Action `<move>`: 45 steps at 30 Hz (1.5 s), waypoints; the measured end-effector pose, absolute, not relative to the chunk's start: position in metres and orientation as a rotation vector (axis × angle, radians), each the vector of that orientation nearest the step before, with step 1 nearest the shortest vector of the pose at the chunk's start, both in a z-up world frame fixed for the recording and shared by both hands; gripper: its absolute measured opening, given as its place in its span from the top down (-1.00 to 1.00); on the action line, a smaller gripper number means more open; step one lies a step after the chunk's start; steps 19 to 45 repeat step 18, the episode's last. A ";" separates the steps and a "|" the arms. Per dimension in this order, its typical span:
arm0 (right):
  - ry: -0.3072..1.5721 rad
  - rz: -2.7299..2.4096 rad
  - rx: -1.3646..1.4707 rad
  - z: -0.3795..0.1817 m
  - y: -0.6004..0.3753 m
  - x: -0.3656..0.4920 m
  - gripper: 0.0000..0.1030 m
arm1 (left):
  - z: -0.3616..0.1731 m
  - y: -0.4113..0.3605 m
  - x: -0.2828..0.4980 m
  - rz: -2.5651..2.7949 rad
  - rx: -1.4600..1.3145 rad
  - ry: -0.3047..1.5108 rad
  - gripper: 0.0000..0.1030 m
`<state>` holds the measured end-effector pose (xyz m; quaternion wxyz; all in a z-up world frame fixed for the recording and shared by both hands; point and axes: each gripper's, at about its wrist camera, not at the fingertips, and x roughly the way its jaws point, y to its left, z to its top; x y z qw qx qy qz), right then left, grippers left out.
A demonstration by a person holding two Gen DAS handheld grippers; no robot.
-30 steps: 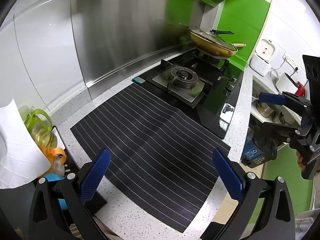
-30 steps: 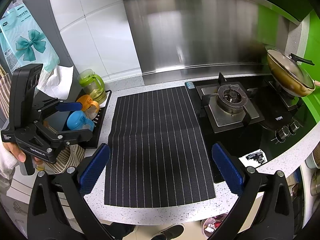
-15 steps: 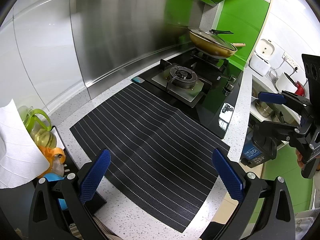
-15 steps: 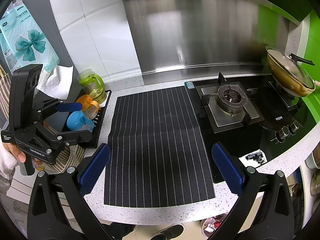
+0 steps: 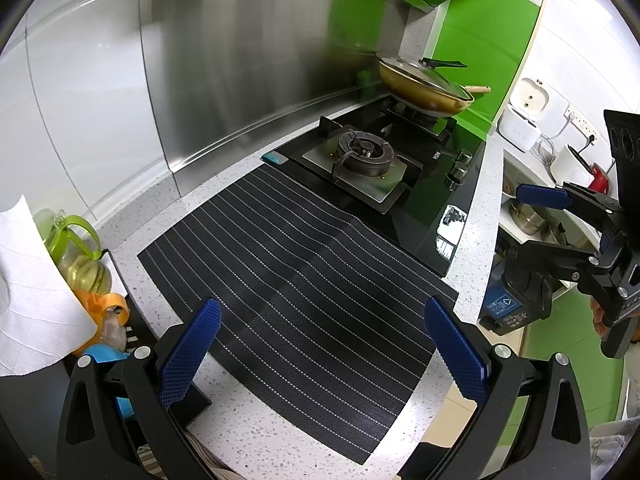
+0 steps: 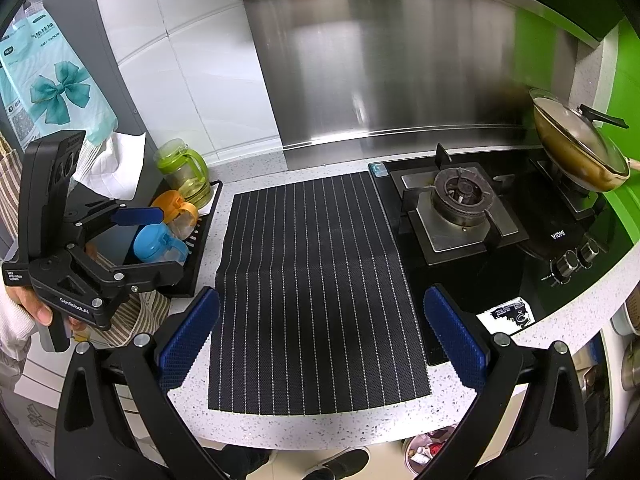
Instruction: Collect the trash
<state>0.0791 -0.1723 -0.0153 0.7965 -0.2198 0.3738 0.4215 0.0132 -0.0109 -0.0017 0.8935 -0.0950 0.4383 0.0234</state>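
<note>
Far left of the striped mat (image 6: pixel 316 280): a hanging pack of bags with a teal bow (image 6: pixel 52 80), white paper towel (image 6: pixel 116 160) beneath it; nearer the mat, a black tray (image 6: pixel 200 256) touching the mat's left side, holding a green-lidded jar (image 6: pixel 184 172), an orange-lidded cup (image 6: pixel 176 212) and a blue-lidded cup (image 6: pixel 156 244); left tongs (image 5: pixel 324 348) released, blue pads wide apart over the mat's near edge, gripping nothing; on the mat itself, no trash visible in either view, mat bare from end to end; right tongs (image 6: pixel 320 340) likewise released and empty, hovering above the mat's front edge; right of the mat, a gas hob (image 6: pixel 460 208) with one bare burner, then a lidded pan (image 6: pixel 576 148) on the far burner; below the table (image 6: pixel 312 428) edge, front-right of the mat, a small bin on the floor (image 6: pixel 424 452) with mixed scraps inside, closer to the right tongs than the left; judged: no piece to collect on the table, so no direction or long axis to give, task likely either finished or not begun.
</note>
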 end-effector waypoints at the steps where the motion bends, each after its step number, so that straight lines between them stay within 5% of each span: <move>1: 0.803 0.906 -0.472 -0.015 -0.172 0.079 -0.94 | -0.002 -0.011 0.013 0.049 -0.199 0.909 -0.89; 45: 0.804 0.901 -0.463 -0.015 -0.169 0.081 -0.94 | 0.001 -0.013 0.016 0.058 -0.172 0.918 -0.89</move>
